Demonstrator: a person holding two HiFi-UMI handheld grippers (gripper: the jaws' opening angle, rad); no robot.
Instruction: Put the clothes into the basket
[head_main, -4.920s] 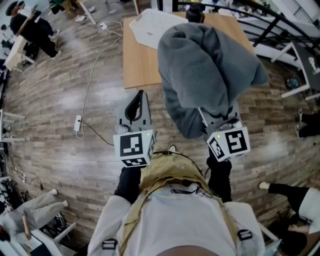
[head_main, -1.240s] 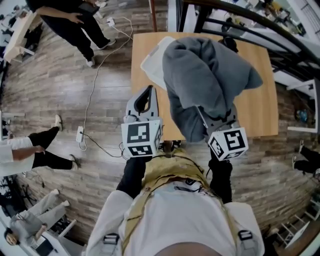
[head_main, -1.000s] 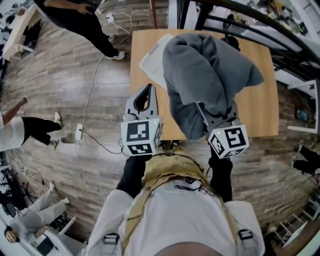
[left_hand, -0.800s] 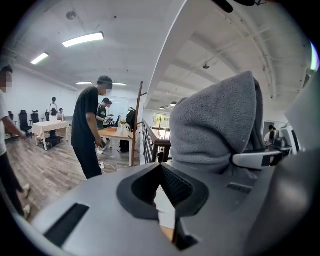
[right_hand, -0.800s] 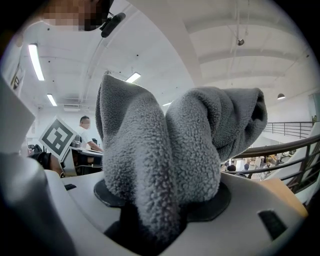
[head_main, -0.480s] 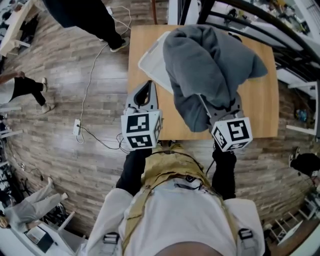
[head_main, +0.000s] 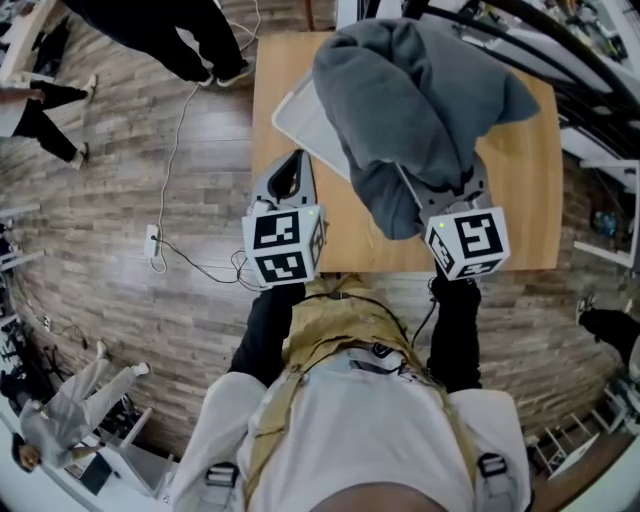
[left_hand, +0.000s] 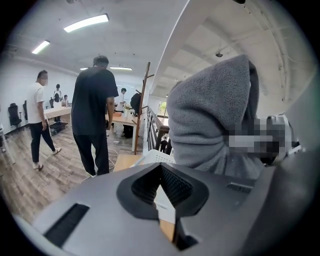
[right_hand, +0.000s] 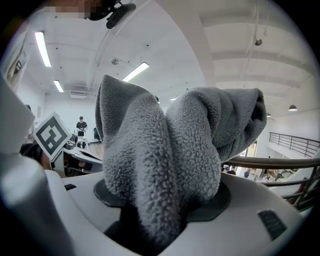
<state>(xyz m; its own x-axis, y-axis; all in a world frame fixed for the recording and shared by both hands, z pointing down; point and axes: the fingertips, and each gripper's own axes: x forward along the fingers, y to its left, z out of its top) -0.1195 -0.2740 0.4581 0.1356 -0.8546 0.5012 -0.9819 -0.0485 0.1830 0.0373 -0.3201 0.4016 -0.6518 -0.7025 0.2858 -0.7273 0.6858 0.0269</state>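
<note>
No word, brand, number or label is coming through legibly in any view.

The only printed marks you are looking at are black-and-white square code patterns, not letters. They are sitting on the left cube of your left gripper, at 9 o'clock in the head view, and on the right cube, at 3 o'clock. One more such face is showing at 9 o'clock in the right gripper view.
</note>
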